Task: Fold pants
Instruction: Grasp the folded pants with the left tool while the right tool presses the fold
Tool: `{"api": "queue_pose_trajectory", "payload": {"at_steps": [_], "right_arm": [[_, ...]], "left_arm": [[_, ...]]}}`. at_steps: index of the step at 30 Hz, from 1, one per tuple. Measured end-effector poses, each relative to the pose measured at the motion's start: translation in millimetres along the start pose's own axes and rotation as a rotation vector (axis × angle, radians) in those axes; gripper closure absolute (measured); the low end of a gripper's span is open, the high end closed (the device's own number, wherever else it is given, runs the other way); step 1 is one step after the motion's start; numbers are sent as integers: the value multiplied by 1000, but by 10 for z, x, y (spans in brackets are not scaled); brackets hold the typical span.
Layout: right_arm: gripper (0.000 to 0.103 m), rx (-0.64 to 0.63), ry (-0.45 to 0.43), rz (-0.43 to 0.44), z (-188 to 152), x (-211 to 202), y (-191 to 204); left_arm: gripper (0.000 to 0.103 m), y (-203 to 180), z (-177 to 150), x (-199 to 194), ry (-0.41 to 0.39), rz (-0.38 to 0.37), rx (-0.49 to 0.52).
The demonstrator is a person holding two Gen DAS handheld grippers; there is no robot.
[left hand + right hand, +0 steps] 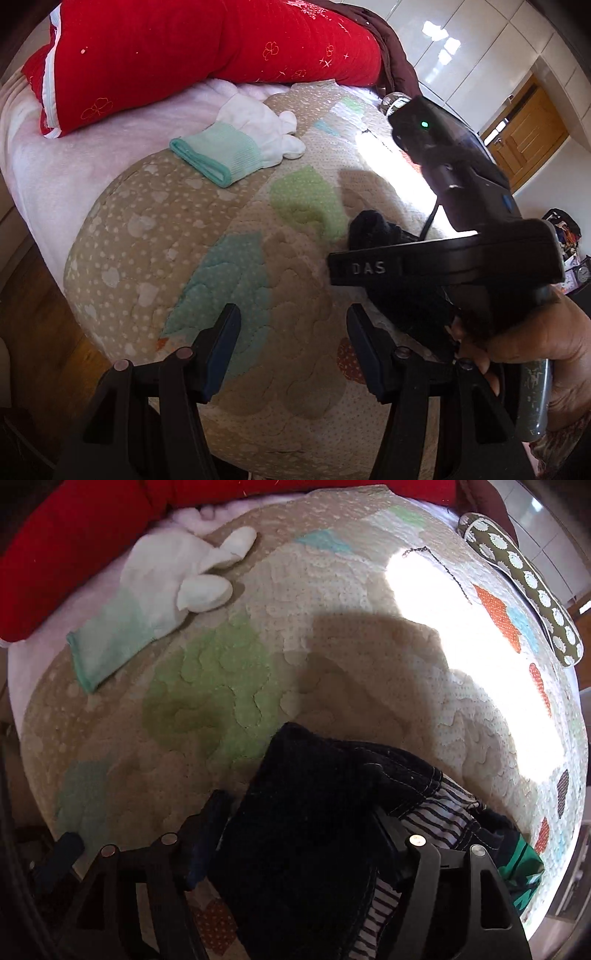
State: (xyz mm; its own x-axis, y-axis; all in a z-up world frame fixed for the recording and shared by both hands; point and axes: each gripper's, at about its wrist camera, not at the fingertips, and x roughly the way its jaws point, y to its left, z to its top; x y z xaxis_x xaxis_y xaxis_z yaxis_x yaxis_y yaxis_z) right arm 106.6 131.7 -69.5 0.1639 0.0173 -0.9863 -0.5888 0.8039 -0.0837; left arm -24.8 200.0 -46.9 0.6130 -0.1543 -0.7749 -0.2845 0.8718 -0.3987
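One dark pair of pants (306, 834), one white-and-mint glove (240, 144), one red quilt (207, 48), two grippers.

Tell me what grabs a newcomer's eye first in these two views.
The bright red quilted blanket bunched along the far side of the bed stands out first. Next, the dark navy pants with striped lining lie crumpled between the right gripper's fingers. A mint-and-white baby garment lies flat on the beige patchwork quilt.

Both wrist views overlook the quilt (207, 236), probably closely.
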Motion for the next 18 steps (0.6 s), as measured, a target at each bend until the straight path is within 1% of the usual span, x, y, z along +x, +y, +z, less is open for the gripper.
{"api": "queue_pose_trajectory", "payload": {"at_steps": [1,2,3,4,5,6,8,12,13,14,15,16,18], "right_arm": [[42,-16,0,-7,5,-11,23],[52,-24,-7,-13,-2,-54,22],[66,-17,-19,-23,-22,-109,-9],[72,-9,-34,-9,-48,-167,-58],[84,-2,-48,10,-68,-226,-111],[84,16,-59,31,-97,-282,-181],[85,72,-78,98,-138,-403,-339],[85,162,-119,178,-253,-596,-620],[85,185,-131,197,-282,-633,-690],[85,206,-141,217,-299,-663,-762],[85,229,-148,238,-327,-693,-841],[85,251,-157,259,-365,-724,-917],[85,284,-185,287,-419,-819,-1073]], "left_arm": [[44,-25,-14,-1,1,-23,3],[44,-63,-23,8,1,-40,14],[44,-119,-31,30,1,-48,27],[44,-174,-40,54,0,-55,40],[44,-237,-45,87,1,-68,51],[44,-300,-50,121,5,-84,60],[44,-443,-58,204,15,-119,90],[44,-687,-4,423,34,-124,137],[48,-717,21,494,58,-132,128],[73,-744,41,552,84,-175,108],[89,-771,58,596,114,-227,93],[100,-810,71,617,136,-247,85],[100,-934,78,535,113,-251,108]]}}
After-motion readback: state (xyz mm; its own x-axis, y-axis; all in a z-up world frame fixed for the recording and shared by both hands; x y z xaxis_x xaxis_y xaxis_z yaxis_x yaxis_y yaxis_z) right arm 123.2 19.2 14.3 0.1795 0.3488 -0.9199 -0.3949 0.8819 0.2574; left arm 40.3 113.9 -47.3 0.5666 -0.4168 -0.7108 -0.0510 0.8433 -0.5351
